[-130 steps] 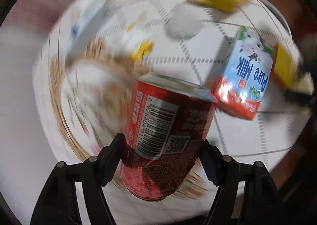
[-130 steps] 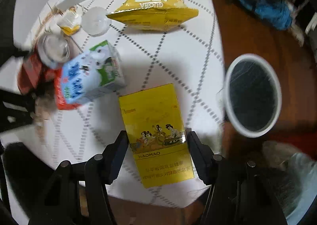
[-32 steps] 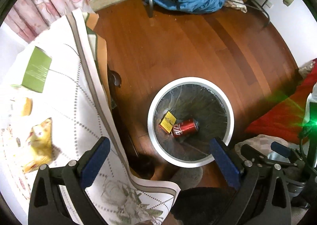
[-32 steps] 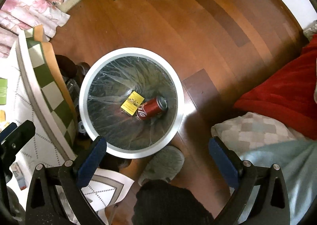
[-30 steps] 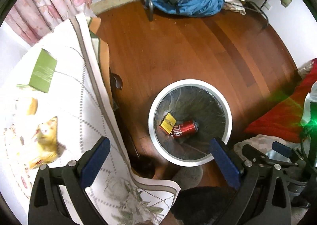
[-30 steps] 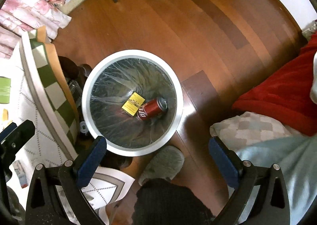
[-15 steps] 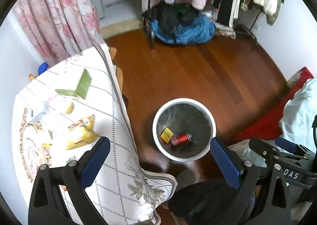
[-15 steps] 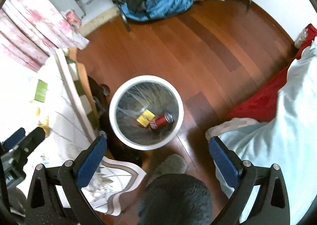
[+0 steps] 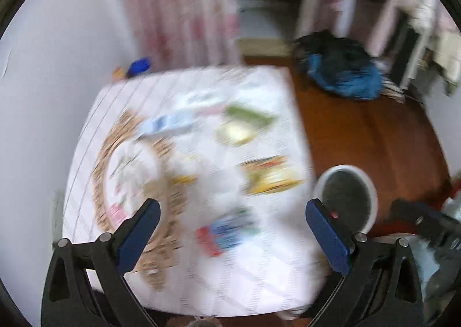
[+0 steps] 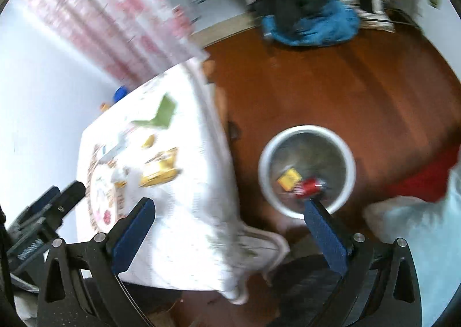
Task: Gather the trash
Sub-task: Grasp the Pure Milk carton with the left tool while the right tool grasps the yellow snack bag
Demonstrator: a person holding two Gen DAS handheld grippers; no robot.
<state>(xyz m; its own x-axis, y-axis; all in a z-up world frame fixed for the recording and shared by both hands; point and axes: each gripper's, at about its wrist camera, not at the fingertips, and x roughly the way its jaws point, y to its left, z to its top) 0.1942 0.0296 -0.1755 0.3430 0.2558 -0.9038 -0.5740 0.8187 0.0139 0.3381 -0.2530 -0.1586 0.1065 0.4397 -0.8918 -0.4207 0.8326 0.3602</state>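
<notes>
1. No brand or label can be read: both views are smeared by motion blur, and the print on the packages is only colour patches.
2. The left gripper sits at the bottom of the left wrist view with its blue-padded fingers spread wide and nothing between them.
3. The right gripper fills the bottom of the right wrist view, its jaws also spread wide and empty.
4. The white bin stands on the wooden floor at centre right of the right wrist view, just beside the hanging edge of the tablecloth. In it lie a red can on its side and a yellow box, touching or nearly so.
5. In the left wrist view the bin shows at lower right, partly behind the right-hand finger.
6. The table takes the centre of the left wrist view. On it, all blurred, lie a yellow snack bag near the right edge, a blue-and-red carton low in the middle, a green box higher up, and a long pale box to its left.
7. A blue bundle of clothes lies on the floor at the top of the right wrist view.
</notes>
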